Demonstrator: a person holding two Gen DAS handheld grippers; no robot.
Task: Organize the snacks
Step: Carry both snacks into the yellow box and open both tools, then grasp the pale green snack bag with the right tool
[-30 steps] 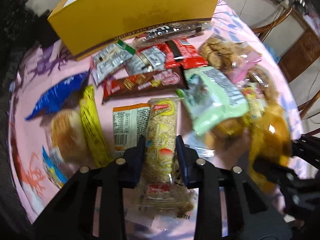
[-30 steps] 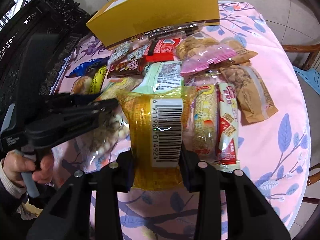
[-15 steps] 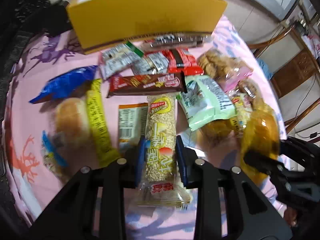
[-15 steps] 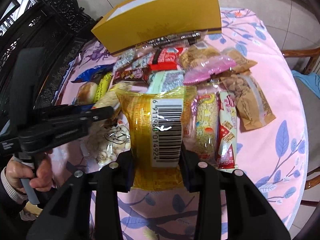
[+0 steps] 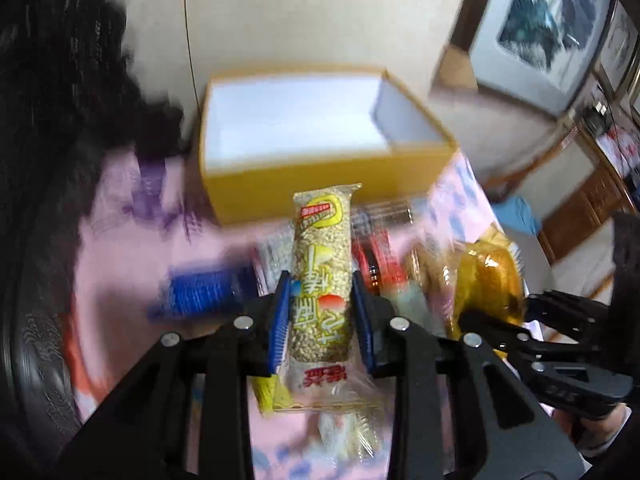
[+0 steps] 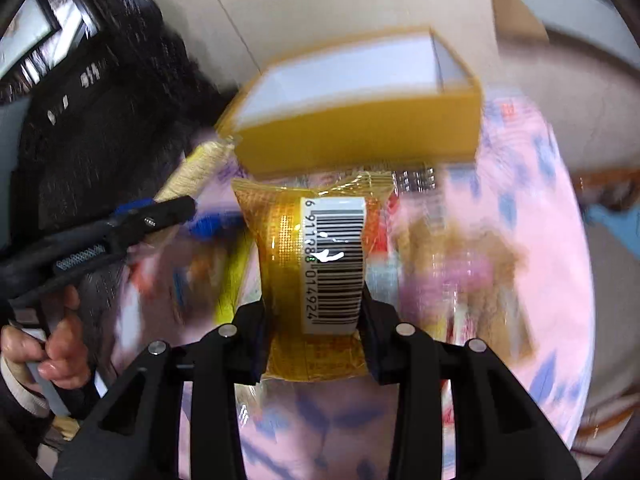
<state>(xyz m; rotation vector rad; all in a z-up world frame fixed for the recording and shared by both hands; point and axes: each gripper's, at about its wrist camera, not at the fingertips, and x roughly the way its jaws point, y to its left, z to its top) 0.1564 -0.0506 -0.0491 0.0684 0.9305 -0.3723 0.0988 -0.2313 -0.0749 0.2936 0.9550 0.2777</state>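
My left gripper (image 5: 321,292) is shut on a long clear pack of puffed-grain bar (image 5: 322,264) and holds it raised, pointing at the open yellow box (image 5: 320,176) with a white inside. My right gripper (image 6: 313,312) is shut on a golden-yellow snack pack with a barcode label (image 6: 316,256), also raised in front of the yellow box (image 6: 360,136). The right gripper and its golden pack (image 5: 490,284) show at the right of the left wrist view. The left gripper and its grain bar (image 6: 196,168) show at the left of the right wrist view.
Several other snack packs lie blurred on the pink flowered tablecloth (image 6: 552,240) below both grippers, among them a blue pack (image 5: 204,292) and a red pack (image 5: 376,256). Dark carved furniture (image 6: 100,128) stands at the left. A wooden chair (image 5: 576,216) stands beyond the table's right edge.
Both grippers have lifted their packs off the table and tilted up toward the yellow box, whose white inside now shows. The view is blurred by the motion.
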